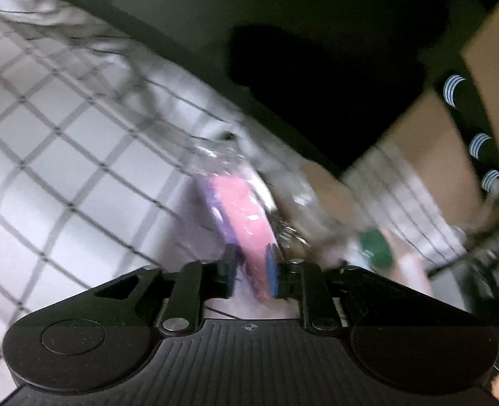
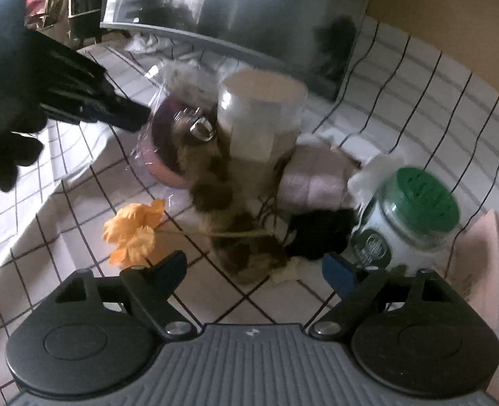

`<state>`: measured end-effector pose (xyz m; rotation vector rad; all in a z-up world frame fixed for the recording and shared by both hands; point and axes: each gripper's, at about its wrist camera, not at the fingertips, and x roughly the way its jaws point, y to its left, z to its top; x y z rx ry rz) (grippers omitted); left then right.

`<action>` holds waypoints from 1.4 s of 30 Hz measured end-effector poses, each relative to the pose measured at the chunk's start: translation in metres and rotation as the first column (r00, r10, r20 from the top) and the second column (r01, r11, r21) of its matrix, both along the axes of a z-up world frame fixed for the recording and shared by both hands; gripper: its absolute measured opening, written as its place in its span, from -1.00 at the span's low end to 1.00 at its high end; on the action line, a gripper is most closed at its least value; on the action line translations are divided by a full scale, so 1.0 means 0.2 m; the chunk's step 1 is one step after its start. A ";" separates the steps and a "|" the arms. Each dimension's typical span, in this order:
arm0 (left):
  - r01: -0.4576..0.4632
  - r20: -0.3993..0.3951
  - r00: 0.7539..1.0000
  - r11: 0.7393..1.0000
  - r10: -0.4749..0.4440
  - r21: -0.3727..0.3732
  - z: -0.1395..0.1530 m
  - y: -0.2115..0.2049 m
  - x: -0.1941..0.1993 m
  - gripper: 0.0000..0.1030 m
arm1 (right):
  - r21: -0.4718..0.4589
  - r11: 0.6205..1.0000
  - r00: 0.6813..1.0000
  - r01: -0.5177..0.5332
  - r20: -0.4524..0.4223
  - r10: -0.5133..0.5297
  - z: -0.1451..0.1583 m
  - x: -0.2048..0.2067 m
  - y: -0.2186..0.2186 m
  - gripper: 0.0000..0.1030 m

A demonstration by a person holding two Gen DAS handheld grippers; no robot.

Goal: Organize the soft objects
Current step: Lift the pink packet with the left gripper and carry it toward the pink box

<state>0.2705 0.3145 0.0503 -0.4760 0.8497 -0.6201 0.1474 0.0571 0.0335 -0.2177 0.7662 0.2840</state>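
**Pink packet pinched on the left, right tool idle over the pile**

Pink, plastic-wrapped packet (image 1: 242, 216) sits clamped between my left gripper (image 1: 252, 270) pads, pinched at its near edge so the crinkly wrap trails forward above the checked cloth (image 1: 63, 155); motion blur hides finer detail; I judge it is being carried off to be sorted. Further right, my right gripper (image 2: 254, 269) hangs spread wide and empty over the pile; orange flower (image 2: 132, 230) lies nearest its left finger, brown fur (image 2: 222, 196) runs down the centre beside a clear tub (image 2: 261, 115), and a green-lidded jar (image 2: 408, 216) leans by its right finger, probably next.
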 end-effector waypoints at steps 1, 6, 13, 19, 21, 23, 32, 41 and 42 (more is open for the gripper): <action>0.026 0.011 1.000 1.000 -0.026 -0.007 0.00 -0.02 -0.01 -0.37 | 0.006 1.000 1.000 0.004 -0.013 -0.003 -0.01 0.01 -0.01 0.71; -0.029 0.058 0.998 1.000 0.028 0.008 0.03 -0.09 -0.04 -0.38 | 0.016 0.999 0.996 0.046 -0.072 -0.045 -0.10 0.03 -0.04 0.72; -0.229 0.044 0.973 0.965 0.225 0.127 0.06 -0.18 0.00 -0.20 | 0.075 0.993 0.993 0.089 -0.087 -0.082 -0.13 0.04 -0.08 0.74; -0.192 0.054 0.981 0.968 0.185 0.160 0.07 -0.30 0.05 -0.19 | 0.081 0.992 0.992 0.101 -0.078 -0.095 -0.12 0.04 -0.09 0.79; -0.201 0.065 0.979 0.950 0.191 0.239 0.05 -0.35 0.07 -0.19 | 0.082 0.991 0.993 0.105 -0.071 -0.099 -0.13 0.03 -0.08 0.80; -0.225 0.066 0.974 0.925 0.215 0.306 0.02 -0.37 0.09 -0.19 | 0.083 0.991 0.992 0.108 -0.069 -0.102 -0.14 0.03 -0.08 0.80; -0.218 0.002 0.975 0.948 0.223 0.233 -0.03 -0.24 0.10 -0.28 | 0.084 0.989 0.991 0.119 -0.066 -0.114 -0.14 0.03 -0.08 0.85; -0.340 0.191 0.934 0.917 0.303 0.209 0.18 -0.03 -0.07 -0.32 | 0.004 0.998 0.977 0.061 0.203 -0.060 0.13 -0.08 -0.01 0.77; -0.354 0.196 0.928 0.911 0.316 0.210 0.20 0.01 -0.09 -0.32 | 0.013 0.999 0.979 0.030 0.199 -0.032 0.16 -0.06 0.01 0.77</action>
